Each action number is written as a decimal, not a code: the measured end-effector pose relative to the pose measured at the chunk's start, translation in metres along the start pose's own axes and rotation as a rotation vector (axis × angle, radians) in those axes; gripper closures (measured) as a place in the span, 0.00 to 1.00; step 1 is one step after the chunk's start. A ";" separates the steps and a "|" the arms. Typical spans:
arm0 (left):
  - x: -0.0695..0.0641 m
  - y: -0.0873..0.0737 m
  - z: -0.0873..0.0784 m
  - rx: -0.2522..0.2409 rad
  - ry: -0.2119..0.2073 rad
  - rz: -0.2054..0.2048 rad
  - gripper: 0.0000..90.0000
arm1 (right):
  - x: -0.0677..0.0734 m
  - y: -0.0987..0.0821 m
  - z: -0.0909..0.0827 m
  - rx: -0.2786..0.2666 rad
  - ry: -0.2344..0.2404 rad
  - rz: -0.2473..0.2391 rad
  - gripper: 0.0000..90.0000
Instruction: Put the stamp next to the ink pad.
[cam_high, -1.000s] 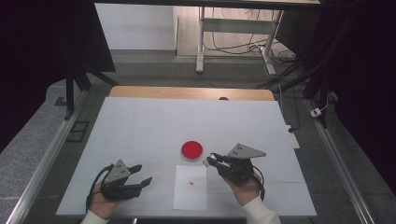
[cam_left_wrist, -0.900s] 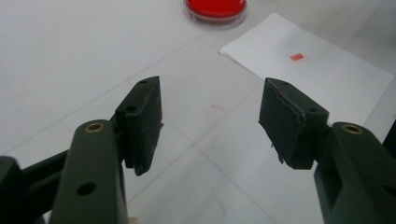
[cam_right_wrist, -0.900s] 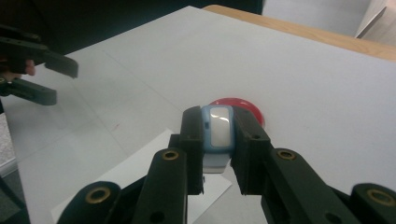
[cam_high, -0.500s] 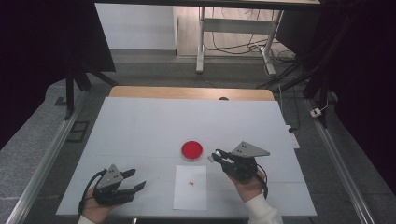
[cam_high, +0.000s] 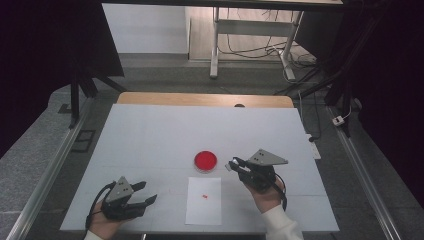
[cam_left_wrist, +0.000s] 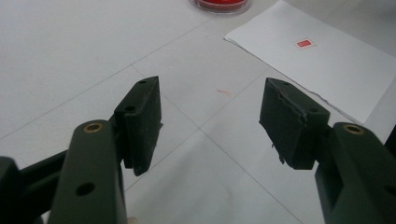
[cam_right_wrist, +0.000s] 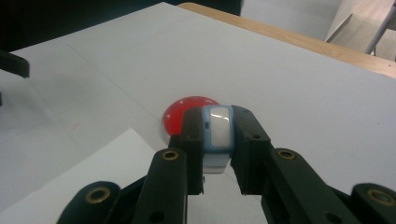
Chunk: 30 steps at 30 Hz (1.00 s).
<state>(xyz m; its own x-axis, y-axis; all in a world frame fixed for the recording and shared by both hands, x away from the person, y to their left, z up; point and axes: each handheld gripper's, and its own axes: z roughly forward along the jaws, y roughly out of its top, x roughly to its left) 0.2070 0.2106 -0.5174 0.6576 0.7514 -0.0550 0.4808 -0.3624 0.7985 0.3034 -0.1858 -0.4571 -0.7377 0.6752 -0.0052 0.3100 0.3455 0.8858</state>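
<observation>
You are at a white table (cam_high: 150, 130), a gripper in each hand. Your right gripper (cam_high: 233, 164) sits to the right of centre, pointing left, and its jaws are clamped on a small stamp (cam_right_wrist: 218, 130) with a light blue casing and a pale rectangular face. In the right gripper view the stamp stands upright between the two black jaws, pressed from both sides. Just beyond it lies a round red ink pad (cam_high: 205, 160), near the middle of the table; the stamp is just beside the pad's right edge and slightly nearer to you.

A white sheet of paper (cam_high: 204, 200) lies near you, just in front of the ink pad, with a small red square mark (cam_high: 205, 195) on it. Your right hand (cam_high: 265, 192) is to the right of the sheet.

Your left gripper (cam_high: 148, 192) rests low at the near left, pointing right toward the paper. Its jaws stand apart with nothing between them, only bare table beneath.
</observation>
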 end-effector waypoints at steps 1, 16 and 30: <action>0.000 0.000 0.000 0.001 0.000 0.001 0.43 | -0.002 0.001 0.002 0.001 -0.005 -0.001 0.83; 0.001 -0.001 0.001 0.006 0.005 -0.006 0.42 | -0.015 0.007 0.030 0.055 -0.040 -0.025 0.83; 0.002 -0.001 0.002 0.010 0.001 -0.011 0.42 | -0.022 0.010 0.048 0.094 -0.059 -0.049 0.83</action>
<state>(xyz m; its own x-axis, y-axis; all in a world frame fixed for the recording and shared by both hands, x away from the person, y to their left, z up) 0.2092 0.2108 -0.5193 0.6521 0.7555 -0.0630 0.4937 -0.3601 0.7916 0.3511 -0.1663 -0.4705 -0.7175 0.6923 -0.0770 0.3314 0.4365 0.8364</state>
